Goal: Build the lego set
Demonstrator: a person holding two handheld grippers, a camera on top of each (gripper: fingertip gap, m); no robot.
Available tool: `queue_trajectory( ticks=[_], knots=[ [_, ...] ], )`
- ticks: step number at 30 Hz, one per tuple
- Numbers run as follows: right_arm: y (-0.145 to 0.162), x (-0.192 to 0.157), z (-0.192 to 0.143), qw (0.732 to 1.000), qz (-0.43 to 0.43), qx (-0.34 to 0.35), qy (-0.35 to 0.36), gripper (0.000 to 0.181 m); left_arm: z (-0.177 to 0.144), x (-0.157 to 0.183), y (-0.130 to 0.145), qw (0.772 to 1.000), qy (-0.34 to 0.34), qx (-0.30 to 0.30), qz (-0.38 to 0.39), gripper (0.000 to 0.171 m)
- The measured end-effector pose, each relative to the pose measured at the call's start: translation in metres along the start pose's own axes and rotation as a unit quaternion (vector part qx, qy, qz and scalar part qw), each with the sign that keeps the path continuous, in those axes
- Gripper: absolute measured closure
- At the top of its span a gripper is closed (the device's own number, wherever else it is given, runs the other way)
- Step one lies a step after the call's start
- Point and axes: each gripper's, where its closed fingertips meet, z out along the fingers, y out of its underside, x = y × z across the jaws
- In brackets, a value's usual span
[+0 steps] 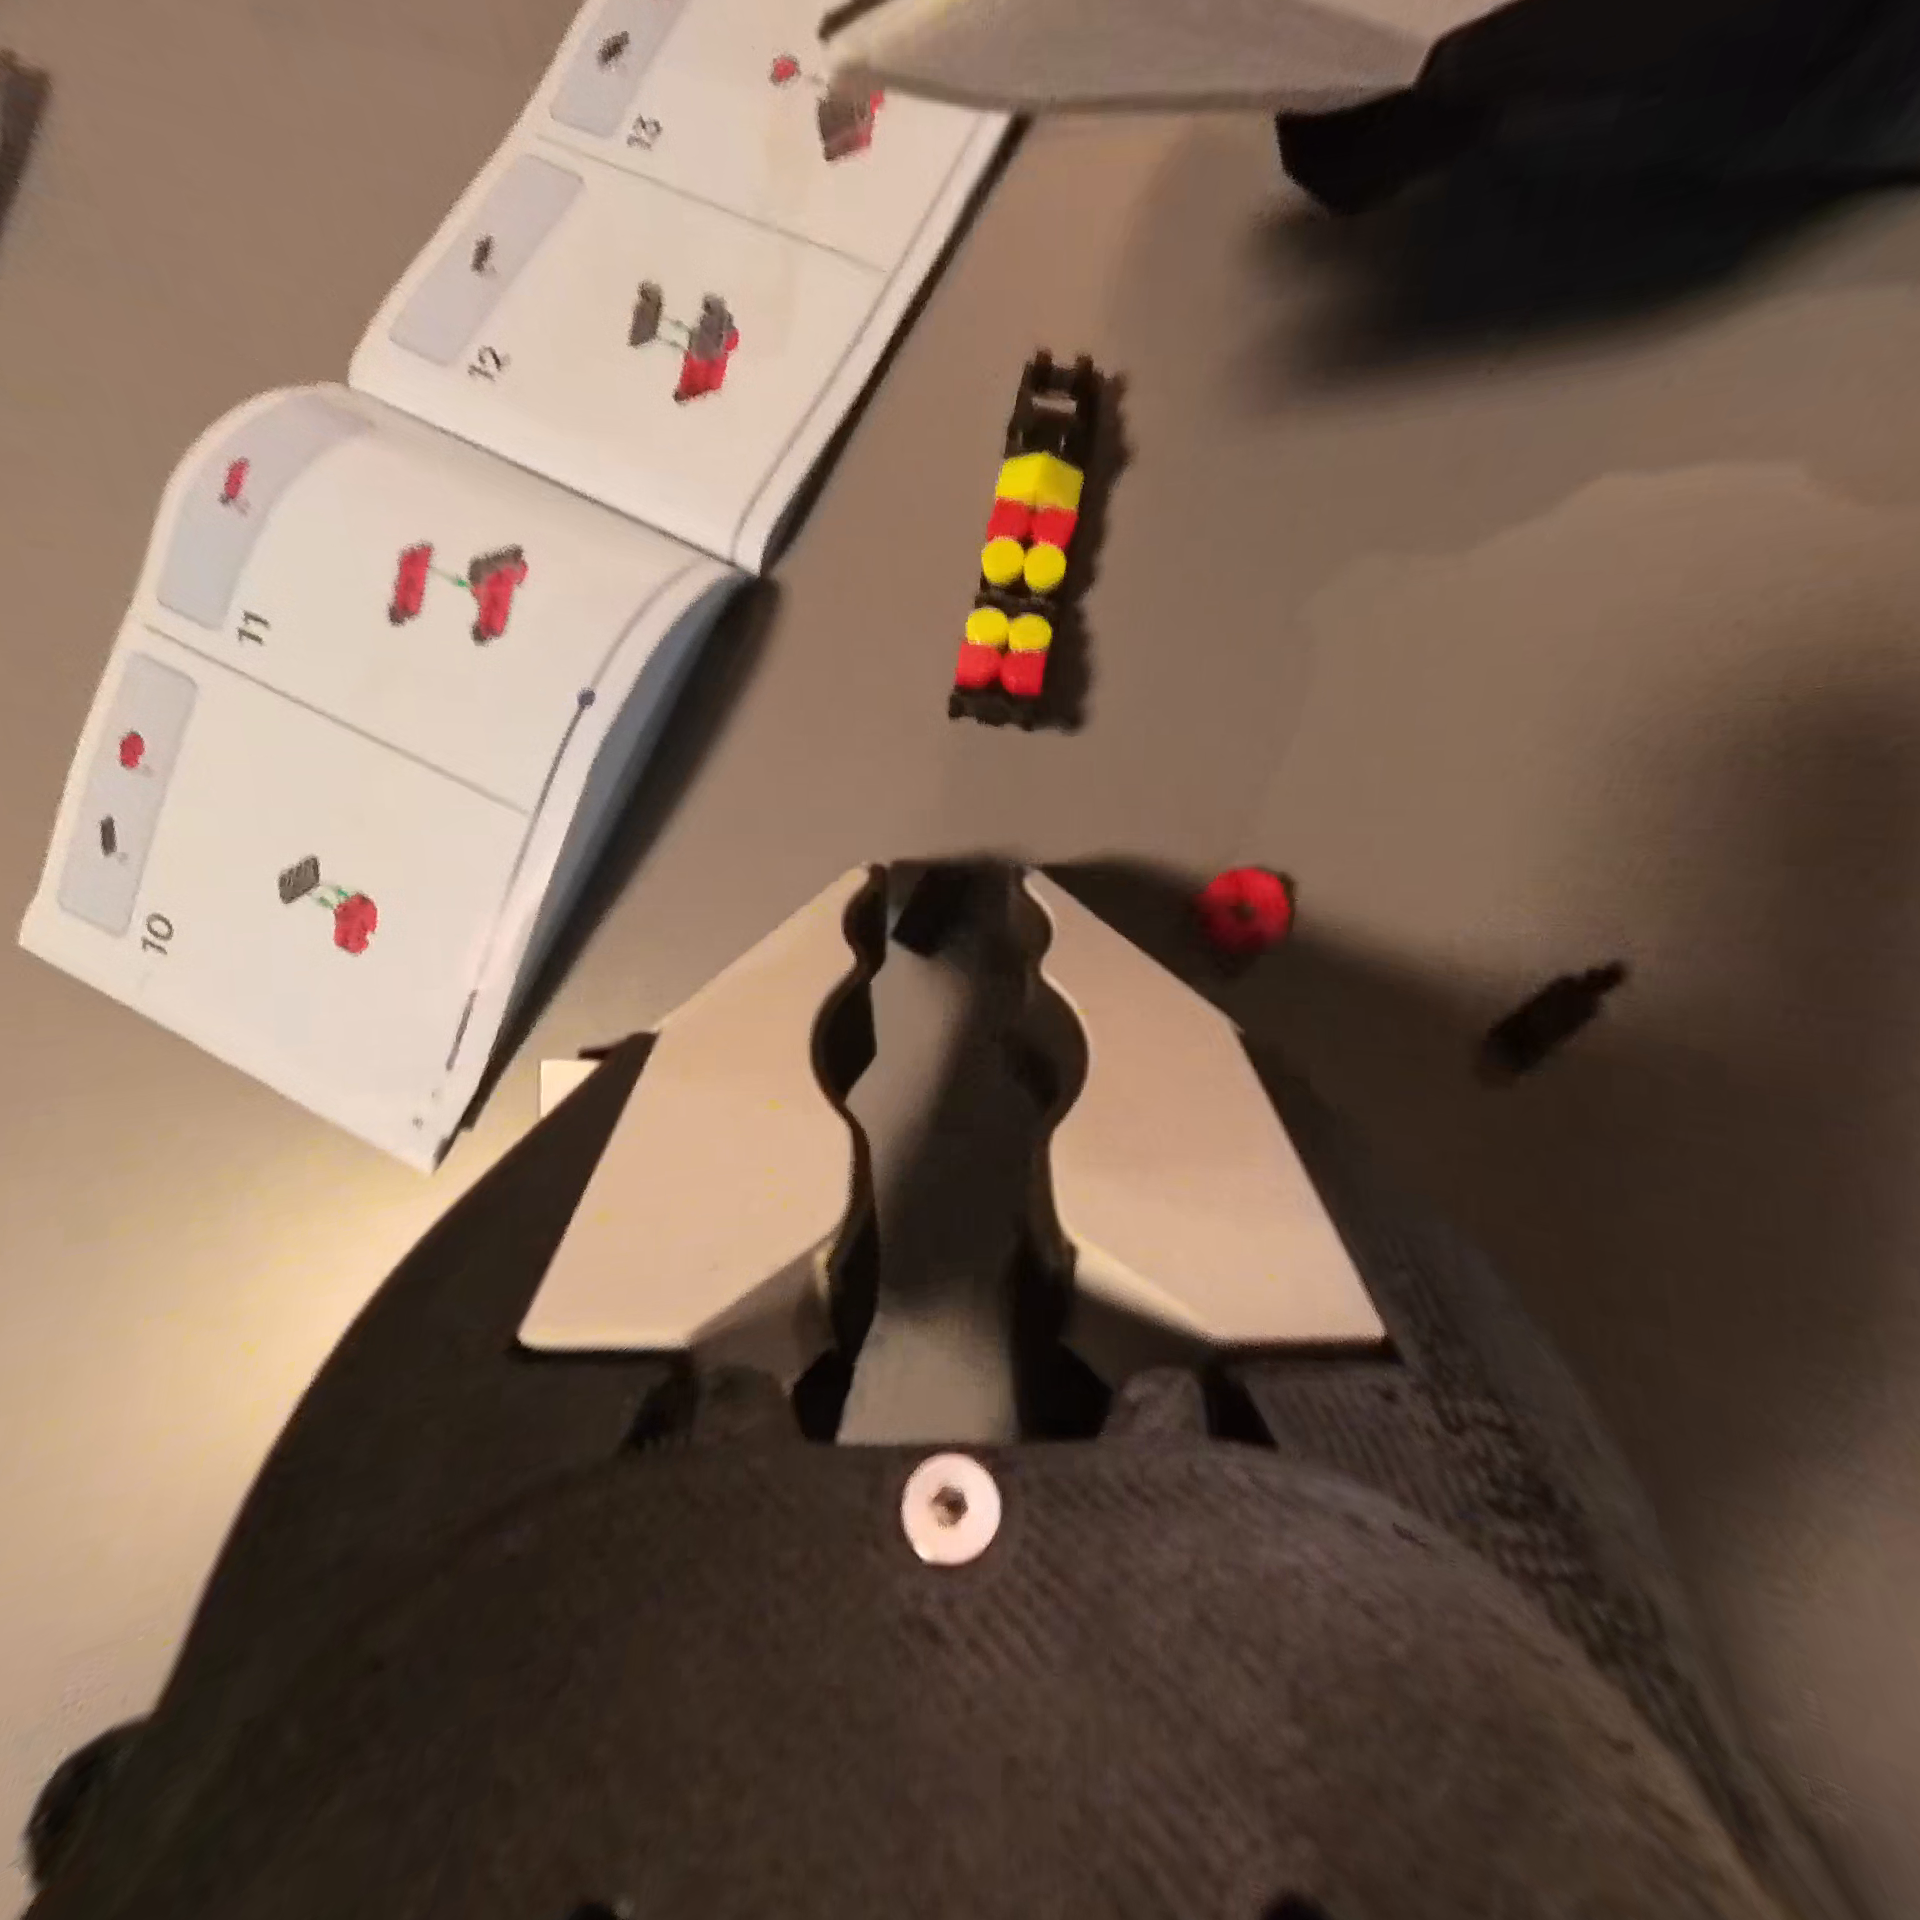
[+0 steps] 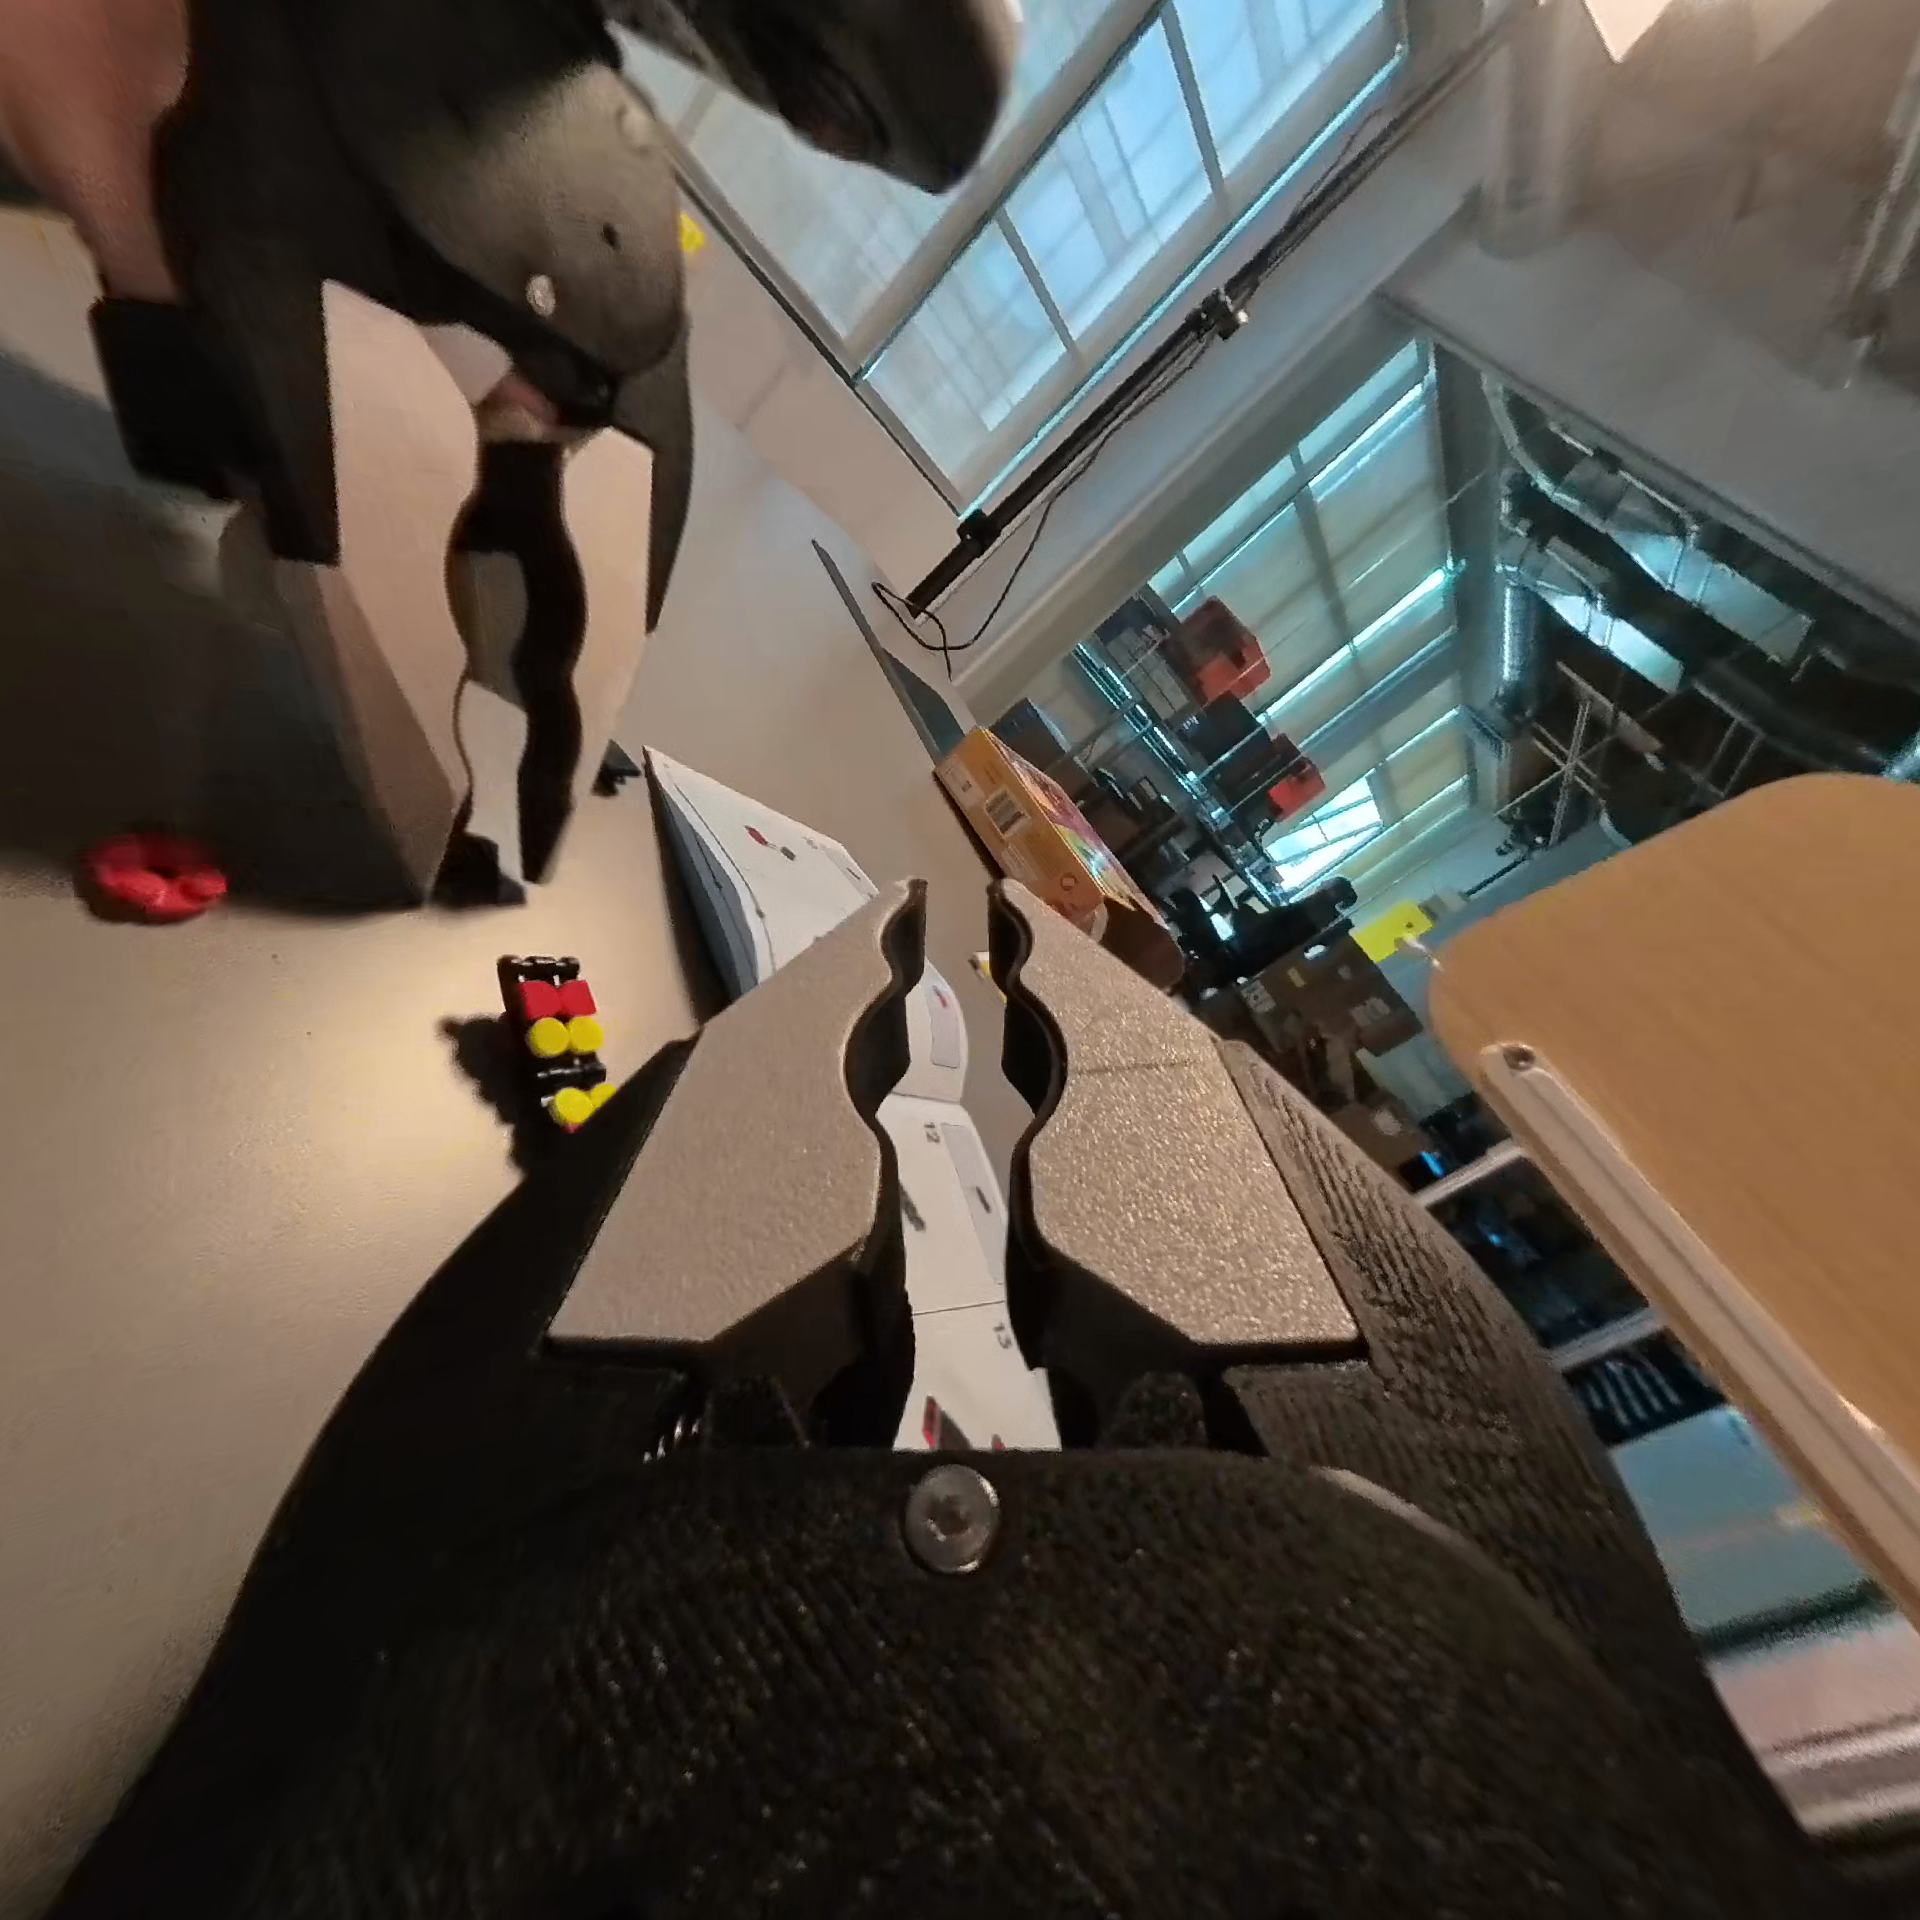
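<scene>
Left claw pinches a small black piece just short of the model

The left gripper clamps a small black piece. The lego model lies straight ahead, long axis in line with its fingers. The right gripper, slightly parted and empty, sits beyond the model's far end
</scene>
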Motion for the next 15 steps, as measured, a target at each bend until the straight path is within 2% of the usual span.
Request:
queue_trajectory(
  ticks=[4,6,9,15],
  knots=[
    [-0.0021,0.0028,-0.0021,1.0,0.018,0.011,0.002,0.171,0.0001,-0.0047,-0.0026,0.998,-0.022,0.064,0.001,0.134],
    [-0.0025,0.0015,-0.0027,1.0,0.018,0.011,-0.001,0.171,-0.0004,-0.005,-0.0016,0.996,-0.011,0.082,-0.013,0.132],
    [-0.005,0.0013,-0.0046,1.0,0.018,0.017,0.0,0.172,0.0009,-0.0078,-0.0002,0.996,0.011,0.076,-0.048,0.117],
    [-0.0035,0.0022,-0.0055,0.999,0.028,0.014,-0.001,0.171,0.0008,-0.0035,-0.0003,0.996,0.021,0.076,-0.035,0.108]
  ],
)
